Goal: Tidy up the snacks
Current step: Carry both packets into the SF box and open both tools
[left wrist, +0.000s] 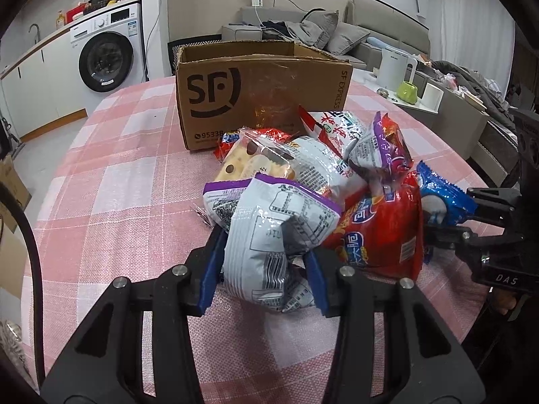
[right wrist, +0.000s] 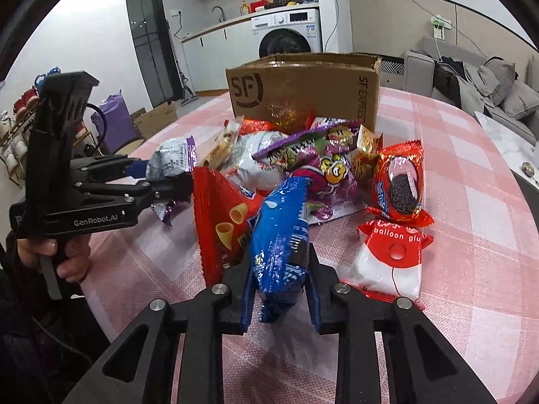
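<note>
Left wrist view: the left gripper [left wrist: 266, 262] is clamped on a silver-and-purple snack packet [left wrist: 269, 232] at the near edge of the snack pile before the cardboard box [left wrist: 256, 91]; right wrist view: the right gripper [right wrist: 279, 286] is clamped on a blue cookie packet [right wrist: 281, 235] lifted above the pink checked tablecloth [right wrist: 471, 235].

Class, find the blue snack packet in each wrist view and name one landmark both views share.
Left wrist view: blue packet at the right edge of the pile, shut in the right gripper.
Right wrist view: blue packet at bottom centre, between the jaws, pointing up toward the pile.
Shared landmark: the SF box behind the pile.
</note>
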